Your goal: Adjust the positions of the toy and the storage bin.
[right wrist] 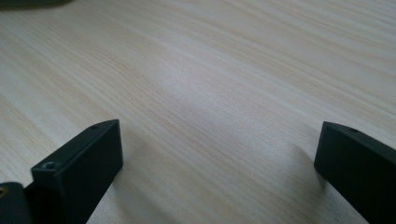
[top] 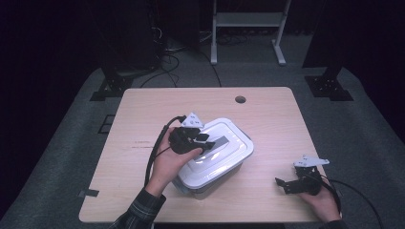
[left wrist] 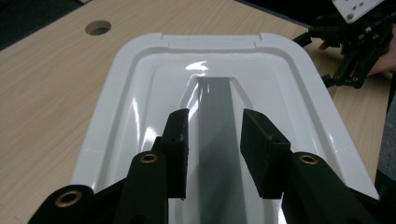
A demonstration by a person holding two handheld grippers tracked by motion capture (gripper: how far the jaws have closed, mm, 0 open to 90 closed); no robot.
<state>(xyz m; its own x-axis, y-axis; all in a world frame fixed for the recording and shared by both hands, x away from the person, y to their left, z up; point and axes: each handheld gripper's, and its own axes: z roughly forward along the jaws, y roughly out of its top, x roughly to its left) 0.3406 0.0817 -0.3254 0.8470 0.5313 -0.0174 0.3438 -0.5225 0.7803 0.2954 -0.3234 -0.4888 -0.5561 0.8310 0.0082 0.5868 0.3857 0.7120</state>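
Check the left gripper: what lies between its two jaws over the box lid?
The lid's grey handle runs between the open jaws of the left gripper, seen in the left gripper view; whether they touch it is unclear. The white lid surrounds it.

White lidded box [top: 217,157] on wooden counter [top: 267,114], left gripper [top: 206,139] over its grey handle [top: 218,143]. Right gripper [top: 285,183] well apart, low near counter's front edge.

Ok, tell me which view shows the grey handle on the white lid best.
The left gripper view: the grey handle runs up between the left gripper's open jaws, along the white lid. In the high view it is small, partly covered by that gripper.
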